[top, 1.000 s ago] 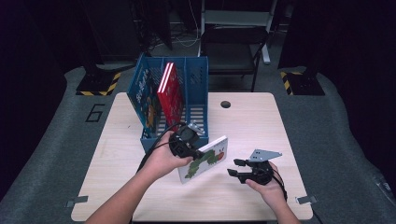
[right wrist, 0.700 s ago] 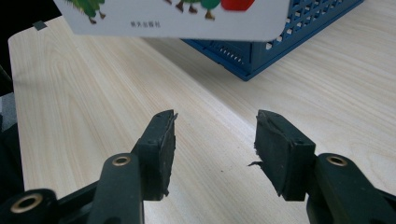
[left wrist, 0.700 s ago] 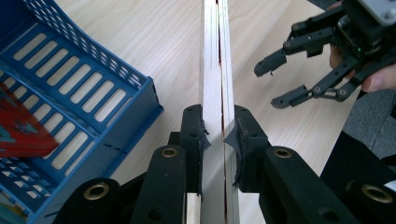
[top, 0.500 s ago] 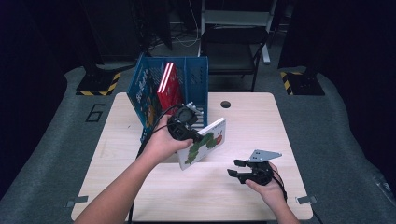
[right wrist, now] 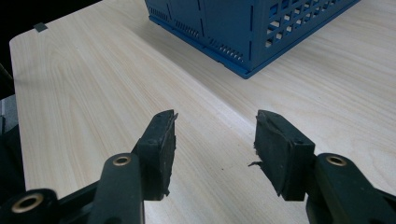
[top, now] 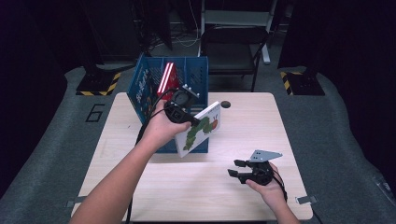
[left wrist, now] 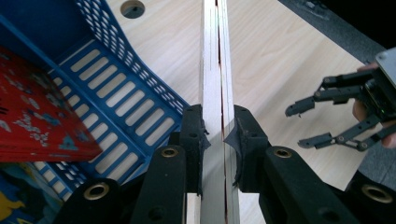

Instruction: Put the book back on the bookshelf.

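Your left claw (top: 189,122) is clamped on the edge of a thin white board book with a green caterpillar on its cover (top: 200,129). In the left gripper view both black pads (left wrist: 196,140) press flat against the book's pale page block (left wrist: 215,70), which runs straight up from the jaws. In the high view you are holding the book tilted in the air, clear of the light wooden bench (top: 140,186), with its lower corner just in front of the blue slotted plastic rack (top: 196,74). The rack sits just beyond and to the left of that claw, and its open bottom slats (left wrist: 116,102) show beside the left jaw. Inside the rack a red book (top: 166,77) stands upright against a divider, seen in the left gripper view as a red speckled cover (left wrist: 37,112) well off the left jaw. A blue illustrated book (top: 140,91) leans at the rack's left end.

Your right claw (top: 236,168) rests low near the bench's front right part, well apart from the book. Its jaws stand partly spread with nothing between them, and bare bench (right wrist: 215,154) shows in the gap. The rack's blue wall (right wrist: 247,28) lies farther out ahead of that claw. From the left claw's camera, your right claw (left wrist: 303,123) shows off to the right with the same spread jaws.
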`<state>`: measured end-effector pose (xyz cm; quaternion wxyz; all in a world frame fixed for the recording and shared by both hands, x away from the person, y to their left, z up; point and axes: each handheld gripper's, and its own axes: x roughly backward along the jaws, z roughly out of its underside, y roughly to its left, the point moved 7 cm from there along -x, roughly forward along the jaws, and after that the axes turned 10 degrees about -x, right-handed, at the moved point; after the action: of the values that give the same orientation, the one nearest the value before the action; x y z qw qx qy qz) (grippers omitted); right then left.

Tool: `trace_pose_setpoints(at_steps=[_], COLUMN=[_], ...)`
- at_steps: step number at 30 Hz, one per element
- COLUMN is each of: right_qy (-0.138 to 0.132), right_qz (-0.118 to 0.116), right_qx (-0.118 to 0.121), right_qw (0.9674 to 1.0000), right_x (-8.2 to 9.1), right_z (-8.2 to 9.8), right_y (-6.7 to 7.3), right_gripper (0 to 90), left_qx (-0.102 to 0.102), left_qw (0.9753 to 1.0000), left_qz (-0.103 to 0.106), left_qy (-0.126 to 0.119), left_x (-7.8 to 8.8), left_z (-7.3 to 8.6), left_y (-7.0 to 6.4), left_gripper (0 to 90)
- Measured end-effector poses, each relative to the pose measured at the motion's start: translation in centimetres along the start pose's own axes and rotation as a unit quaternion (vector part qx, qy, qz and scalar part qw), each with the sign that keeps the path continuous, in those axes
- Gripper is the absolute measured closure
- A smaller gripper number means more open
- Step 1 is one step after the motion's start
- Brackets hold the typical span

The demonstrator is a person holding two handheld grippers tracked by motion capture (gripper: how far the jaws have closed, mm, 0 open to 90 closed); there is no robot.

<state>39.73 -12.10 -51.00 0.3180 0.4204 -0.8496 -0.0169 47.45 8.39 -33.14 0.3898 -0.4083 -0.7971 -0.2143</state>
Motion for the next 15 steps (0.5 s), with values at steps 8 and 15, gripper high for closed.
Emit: trace_pose_setpoints(at_steps=[8, 15], right_qy=[-0.003, -0.004], right_qz=[-0.001, 0.0], right_qx=[-0.003, 0.0], right_qw=[1.0, 1.0], right_x=[0.1, 0.1], right_z=[0.0, 0.0], right_y=[0.0, 0.0], right_gripper=[47.8, 47.8], left_qx=[0.025, 0.048], left_qw=[0.9994, 0.9982], left_qz=[-0.023, -0.037], left_qy=[-0.003, 0.001], left_x=[0.0, -0.3], left_z=[-0.5, -0.6], left_y=[1.9, 3.4], left_gripper=[76.7, 76.7])
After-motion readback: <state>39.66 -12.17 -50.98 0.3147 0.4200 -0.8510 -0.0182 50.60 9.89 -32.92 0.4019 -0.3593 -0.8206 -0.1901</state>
